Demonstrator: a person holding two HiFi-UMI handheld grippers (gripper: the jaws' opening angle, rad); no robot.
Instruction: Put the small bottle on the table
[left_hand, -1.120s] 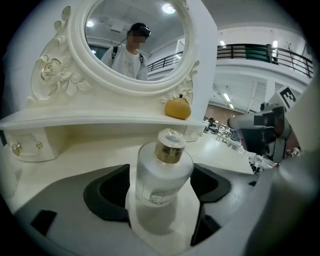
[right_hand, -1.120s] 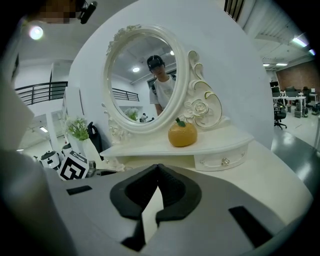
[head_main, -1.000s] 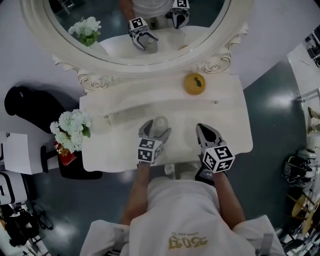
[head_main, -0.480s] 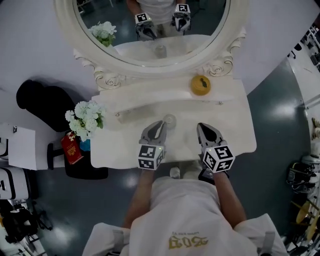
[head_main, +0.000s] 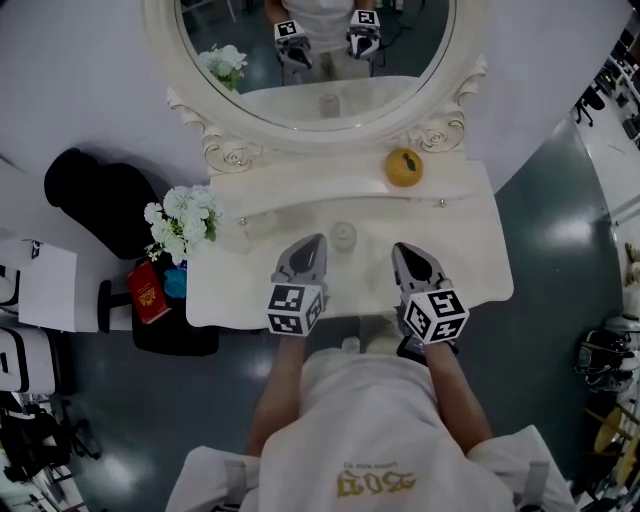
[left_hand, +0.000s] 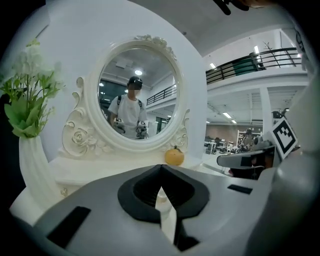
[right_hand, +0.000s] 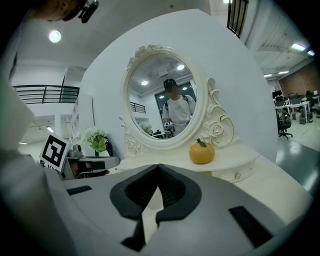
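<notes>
The small clear bottle (head_main: 343, 236) stands upright on the white dressing table (head_main: 462, 250), free of both grippers. My left gripper (head_main: 310, 243) lies just to its left and a little nearer me, jaws shut with nothing between them. In the left gripper view the bottle (left_hand: 161, 198) shows pale through the hollow below the closed tips of the left gripper (left_hand: 160, 166). My right gripper (head_main: 404, 249) rests to the bottle's right, also shut and empty. In its own view the tips of the right gripper (right_hand: 158, 166) meet.
An oval mirror (head_main: 320, 50) backs the table, with an orange-shaped ornament (head_main: 403, 167) on the raised shelf. A white vase of flowers (head_main: 184, 214) stands at the left edge. A red box (head_main: 147, 297) and a black seat (head_main: 95, 200) are left of the table.
The left gripper was open around the bottle. It has let go, drawn back slightly and shut, leaving the bottle standing. The right gripper has hardly moved.
</notes>
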